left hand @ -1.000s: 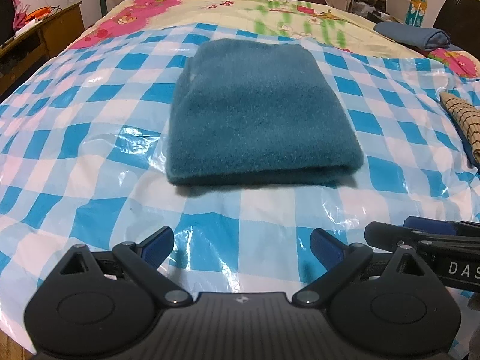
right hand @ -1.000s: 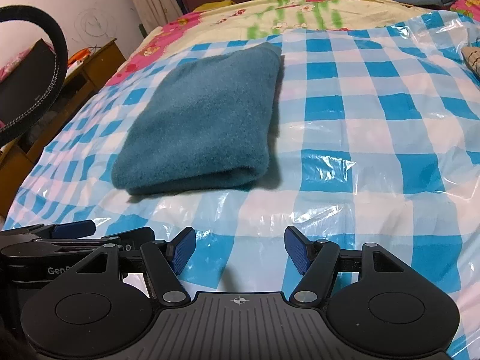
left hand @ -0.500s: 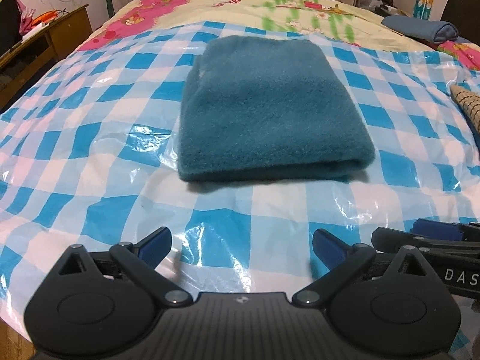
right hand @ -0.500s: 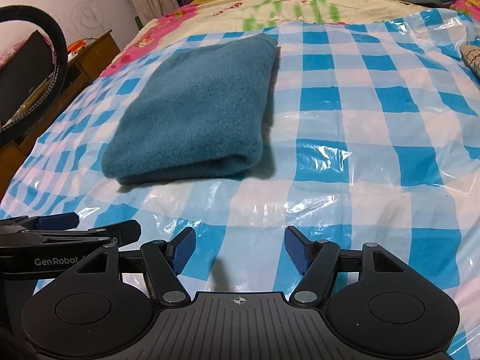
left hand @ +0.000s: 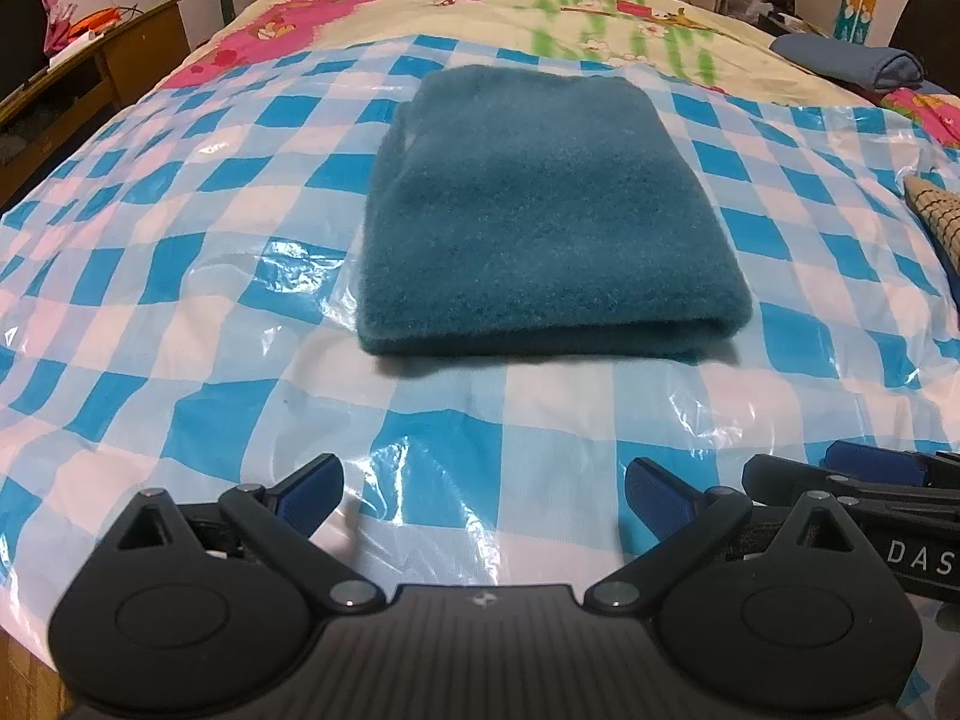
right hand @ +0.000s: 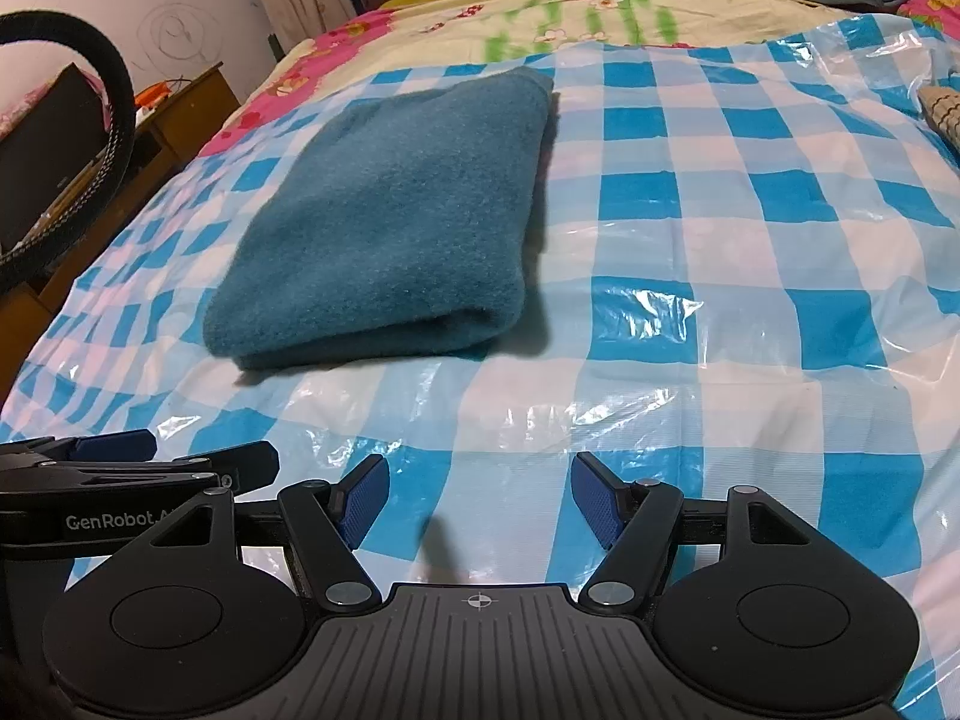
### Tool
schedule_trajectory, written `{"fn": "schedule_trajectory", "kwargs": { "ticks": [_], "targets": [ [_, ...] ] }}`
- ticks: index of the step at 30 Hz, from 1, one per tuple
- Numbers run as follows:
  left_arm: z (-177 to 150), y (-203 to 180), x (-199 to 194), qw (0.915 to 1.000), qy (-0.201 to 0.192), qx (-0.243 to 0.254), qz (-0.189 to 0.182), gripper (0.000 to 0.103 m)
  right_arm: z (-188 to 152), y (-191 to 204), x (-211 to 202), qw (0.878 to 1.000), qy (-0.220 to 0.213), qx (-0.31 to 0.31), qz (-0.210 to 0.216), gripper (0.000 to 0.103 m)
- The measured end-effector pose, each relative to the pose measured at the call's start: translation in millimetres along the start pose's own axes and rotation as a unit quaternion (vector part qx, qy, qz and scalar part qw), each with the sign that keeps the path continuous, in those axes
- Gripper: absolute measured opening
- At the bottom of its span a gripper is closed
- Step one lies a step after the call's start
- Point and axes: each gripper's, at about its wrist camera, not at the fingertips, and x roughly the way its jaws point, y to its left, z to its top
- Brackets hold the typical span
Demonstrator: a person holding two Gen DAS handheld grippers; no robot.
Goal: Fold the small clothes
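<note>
Change over the last second: both views have shifted slightly, the teal fleece garment sits a bit further right and higher in the left wrist frame than it did, and its shape hasn't changed at all. Neither tool has touched it. Reads to me as the fold being done and the tools backing off or idling, not a new fold starting

Garment state: folded into a compact thick rectangle, rounded fold edge facing the cameras, lying flat on the blue-and-white checked plastic sheet that covers the bed

Left hand-held gripper: jaws spread wide, nothing between them, only plastic sheet under the gap. Garment is ahead of it, clearly apart, roughly centred on its axis

Right hand-held gripper: also spread wide and empty. Garment lies ahead and to its left, apart. The two tools are side by side, close to each other at the near edge of the bed

Other stuff: a folded grey-blue cloth at the far right of the bed, a beige checked item at the right edge, well away from the teal piece

Judgement: this item looks finished; next likely is moving it aside or fetching another piece
</note>
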Motion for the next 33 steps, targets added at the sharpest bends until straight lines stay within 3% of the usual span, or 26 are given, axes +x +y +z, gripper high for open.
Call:
{"fn": "schedule_trajectory", "kwargs": {
  "ticks": [33],
  "targets": [
    [-5.0, -5.4, 2.7, 0.9996, 0.006, 0.015, 0.025, 0.103, -3.0, 0.1, 6.5, 1.000, 0.012, -0.003, -0.019, 0.068]
  ]
}}
